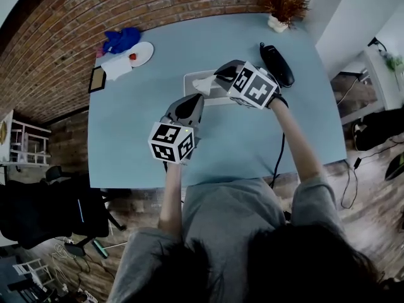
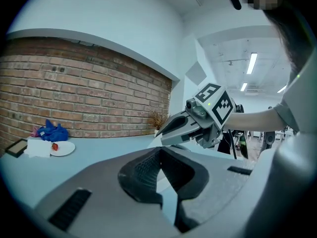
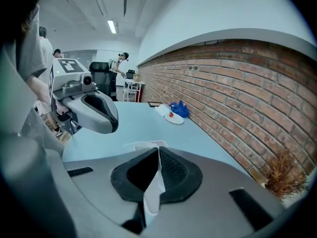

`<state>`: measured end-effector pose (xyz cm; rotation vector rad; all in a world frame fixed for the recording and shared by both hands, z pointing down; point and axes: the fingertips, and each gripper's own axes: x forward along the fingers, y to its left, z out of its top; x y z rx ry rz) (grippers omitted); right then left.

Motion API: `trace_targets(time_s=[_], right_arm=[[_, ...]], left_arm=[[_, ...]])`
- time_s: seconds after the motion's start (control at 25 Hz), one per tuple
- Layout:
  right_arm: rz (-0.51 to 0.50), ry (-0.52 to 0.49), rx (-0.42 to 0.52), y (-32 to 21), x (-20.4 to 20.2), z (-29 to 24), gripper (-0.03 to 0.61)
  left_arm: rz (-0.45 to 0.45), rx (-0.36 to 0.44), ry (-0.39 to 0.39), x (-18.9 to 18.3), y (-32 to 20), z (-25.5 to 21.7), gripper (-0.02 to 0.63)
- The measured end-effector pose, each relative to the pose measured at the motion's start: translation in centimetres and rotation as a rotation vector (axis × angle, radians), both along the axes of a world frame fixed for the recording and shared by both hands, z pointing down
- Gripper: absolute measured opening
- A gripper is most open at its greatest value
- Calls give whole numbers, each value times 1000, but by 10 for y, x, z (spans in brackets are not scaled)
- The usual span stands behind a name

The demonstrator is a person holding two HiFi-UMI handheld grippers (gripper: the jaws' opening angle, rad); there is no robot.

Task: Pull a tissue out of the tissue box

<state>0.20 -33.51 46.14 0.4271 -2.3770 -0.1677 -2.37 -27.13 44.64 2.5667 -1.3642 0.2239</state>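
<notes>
While the left tool sits clenched empty, the right tool pinches the tissue.

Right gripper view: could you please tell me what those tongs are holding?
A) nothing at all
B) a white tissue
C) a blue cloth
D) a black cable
B: the right tongs are closed on a white tissue, which runs down between their dark pads.

Red brick wall, pale blue table, black office chair
</notes>
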Motion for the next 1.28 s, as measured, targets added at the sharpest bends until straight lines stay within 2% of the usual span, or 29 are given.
trace_targets(time_s=[0.24,0.8,1.28], right_arm=[[40,-93,6,7,7,-14,0],[139,-388,-21,30,23,-45,2],[229,-614,73,58,31,-73,0]], left_arm=[[-10,28,2,2,7,-6,3],[-43,110,27,1,24,-25,3],[-42,182,41,-1,45,-50,3]])
